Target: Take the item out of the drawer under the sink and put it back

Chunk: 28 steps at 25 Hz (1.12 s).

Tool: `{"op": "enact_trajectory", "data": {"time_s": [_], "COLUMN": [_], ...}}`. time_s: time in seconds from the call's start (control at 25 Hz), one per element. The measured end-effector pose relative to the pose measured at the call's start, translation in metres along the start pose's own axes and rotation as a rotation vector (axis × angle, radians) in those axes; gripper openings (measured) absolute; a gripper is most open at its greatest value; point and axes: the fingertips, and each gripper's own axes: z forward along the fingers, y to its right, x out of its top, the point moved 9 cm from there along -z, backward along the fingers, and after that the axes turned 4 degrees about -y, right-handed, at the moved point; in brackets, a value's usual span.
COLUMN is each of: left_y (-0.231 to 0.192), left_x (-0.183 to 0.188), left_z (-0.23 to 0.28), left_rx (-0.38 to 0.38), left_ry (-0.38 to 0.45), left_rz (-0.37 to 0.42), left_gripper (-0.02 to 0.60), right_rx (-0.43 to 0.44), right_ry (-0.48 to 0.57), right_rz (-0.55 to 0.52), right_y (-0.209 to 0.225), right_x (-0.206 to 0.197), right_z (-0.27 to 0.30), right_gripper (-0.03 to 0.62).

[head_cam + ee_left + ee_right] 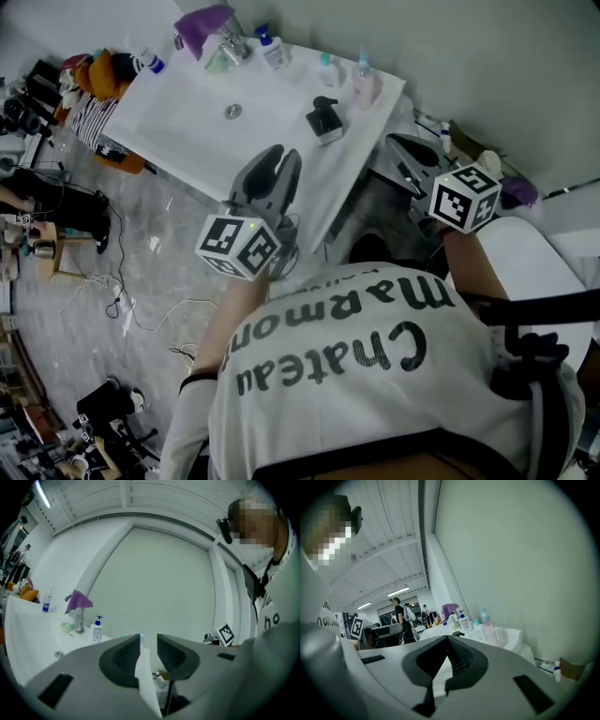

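Observation:
My left gripper (148, 637) is raised over the front edge of the white sink counter (178, 117) and points at the wall. A thin flat white item with a teal tip (143, 667) stands between its jaws, leaning on the left pad, and the jaws are closed on it lower down. In the head view this left gripper (284, 155) sits above its marker cube. To the right of the counter my right gripper (398, 150) is up beside its marker cube. In its own view the right gripper (449, 638) has its tips touching, with nothing in them. No drawer shows.
A tap draped with a purple cloth (206, 23), several bottles (361, 80) and a black dispenser (323, 120) stand on the counter. Bags (94, 75) and cables (141, 300) lie on the floor at the left. People stand far off (399, 613).

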Motion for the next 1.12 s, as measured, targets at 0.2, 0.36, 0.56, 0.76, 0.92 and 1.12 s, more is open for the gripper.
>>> {"op": "enact_trajectory", "data": {"time_s": [0.2,0.36,0.56,0.76,0.92,1.12], "left_y": [0.011,0.007,0.002,-0.004,-0.007,-0.019], "left_x": [0.008,0.003,-0.013,-0.022,-0.028,-0.032], "left_z": [-0.037,-0.064,-0.083,-0.087,-0.095,-0.109], "left_rx": [-0.05,-0.046,-0.03,-0.009,-0.011,-0.015], "left_ry": [0.032,0.038,0.016,0.012,0.003,0.002], "left_rz": [0.025,0.041,0.022,0.013,0.034,-0.011], "left_gripper": [0.114,0.114,0.115,0.115,0.114,0.114], "right_rx": [-0.028,-0.047,-0.053,-0.056,-0.058,-0.051], "right_ry": [-0.01,-0.004,-0.025,-0.031,-0.036,-0.039], "right_rz": [0.001,0.0,-0.009,-0.02,-0.026,-0.036], "right_y": [-0.035,-0.062,-0.08,-0.08,-0.087,-0.101], "right_x": [-0.02,-0.033,-0.041,-0.041,-0.045,-0.048], "right_z": [-0.011,-0.015,-0.021,-0.019,-0.016,-0.007], "right_gripper": [0.011,0.011,0.011,0.011,0.011,0.011]}}
